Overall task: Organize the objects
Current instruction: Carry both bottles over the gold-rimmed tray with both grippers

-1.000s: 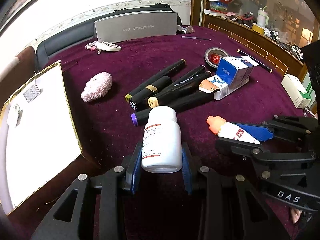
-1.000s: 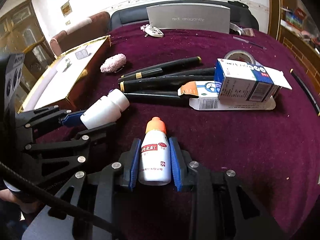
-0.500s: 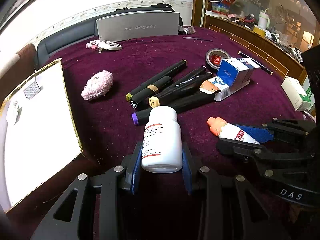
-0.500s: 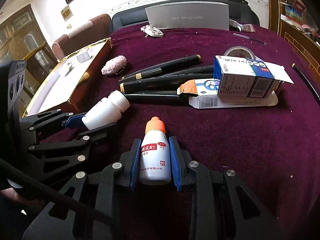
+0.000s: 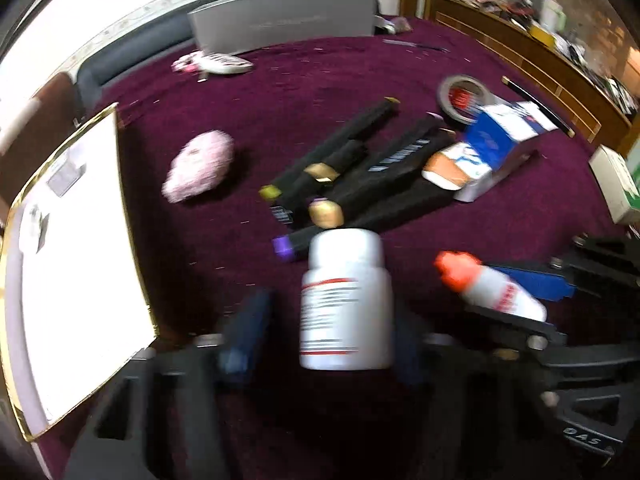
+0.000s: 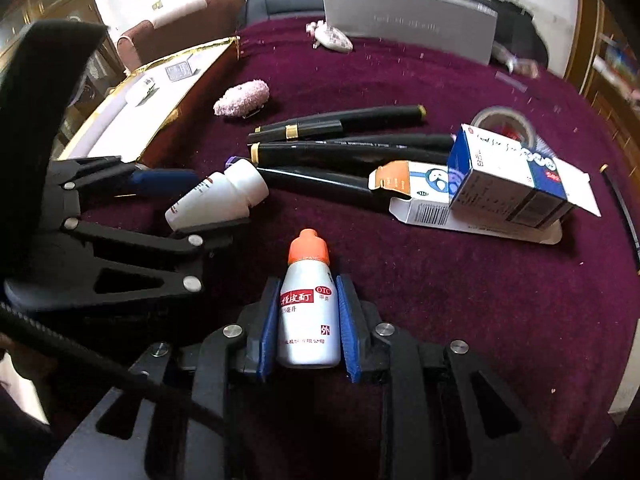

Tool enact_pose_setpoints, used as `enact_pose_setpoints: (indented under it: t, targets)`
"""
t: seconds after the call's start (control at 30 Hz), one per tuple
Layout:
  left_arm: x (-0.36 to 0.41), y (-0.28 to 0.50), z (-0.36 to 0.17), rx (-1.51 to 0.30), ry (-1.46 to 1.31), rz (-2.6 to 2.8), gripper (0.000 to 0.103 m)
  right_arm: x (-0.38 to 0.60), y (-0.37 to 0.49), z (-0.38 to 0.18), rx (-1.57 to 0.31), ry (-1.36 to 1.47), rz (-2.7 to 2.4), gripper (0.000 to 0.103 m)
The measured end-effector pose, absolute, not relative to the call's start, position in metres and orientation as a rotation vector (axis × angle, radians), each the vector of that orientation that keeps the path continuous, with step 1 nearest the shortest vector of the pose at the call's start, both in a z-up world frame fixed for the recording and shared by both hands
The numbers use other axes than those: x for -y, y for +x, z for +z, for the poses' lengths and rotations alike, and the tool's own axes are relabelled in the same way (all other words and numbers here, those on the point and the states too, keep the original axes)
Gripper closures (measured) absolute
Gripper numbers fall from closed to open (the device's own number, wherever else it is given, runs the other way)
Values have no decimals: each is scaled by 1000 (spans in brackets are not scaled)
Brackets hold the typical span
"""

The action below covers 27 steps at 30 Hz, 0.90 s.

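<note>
Left gripper [image 5: 328, 320] carries the white pill bottle [image 5: 346, 312] cap-forward over the purple cloth [image 6: 440, 300], and compared with half a second ago its whole view has smeared and swung: the gold-rimmed white box [image 5: 72, 260] now fills more of the left edge, which suggests the bottle is being taken toward that box. In the blur a dark gap seems to show between one blue pad and the bottle, though the right wrist view shows the bottle lodged between the two fingers, so I judge the grip narrow and holding but not perfectly snug. Right gripper [image 6: 308, 312] is closing its jaws a little tighter on the orange-capped dropper bottle [image 6: 306, 312], which stands upright between the pads just as before, and the scene behind it has tilted slightly. With both bottles lifted clear of the black markers [image 6: 340, 152] and the medicine cartons [image 6: 508, 188], sorting looks mid-way, with the drop into the box not yet made. Readable writing: "OTC" in a red oval on the dropper bottle, with red Chinese characters and a red 外; "DAS" on the right gripper's body; a barcode on the flat carton [image 6: 420, 200]; lettering on the grey board [image 6: 408, 28] is too blurred to read
</note>
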State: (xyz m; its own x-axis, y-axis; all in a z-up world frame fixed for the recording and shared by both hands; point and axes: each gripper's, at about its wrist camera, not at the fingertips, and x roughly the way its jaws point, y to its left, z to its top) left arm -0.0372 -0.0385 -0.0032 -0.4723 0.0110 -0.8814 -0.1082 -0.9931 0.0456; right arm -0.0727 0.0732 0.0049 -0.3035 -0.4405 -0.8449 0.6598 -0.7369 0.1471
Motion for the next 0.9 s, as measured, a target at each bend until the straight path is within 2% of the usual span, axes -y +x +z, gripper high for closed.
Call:
enact_pose_setpoints:
  t: [0.1,0.33,0.47,0.6,0.9]
  targets:
    - [25,-35,-2,-253,-1577,2683,73,-73,-76,7,-308,1309,-2036,78]
    - [43,-39,4,-33,-1593,2610,73,-98,-83,18,-124,1424,-2064,78]
    - [48,-37,19,17,-1536,2574,73,-110,-80,34,37,1431,-2145,78]
    - [62,-27,41,-16,-1457,2600,73,-96,-73,51,53,1398,-2197,78]
    - [157,-22,91,174,-1355,2748,73,-4,-74,107,-62,1213,-2174,78]
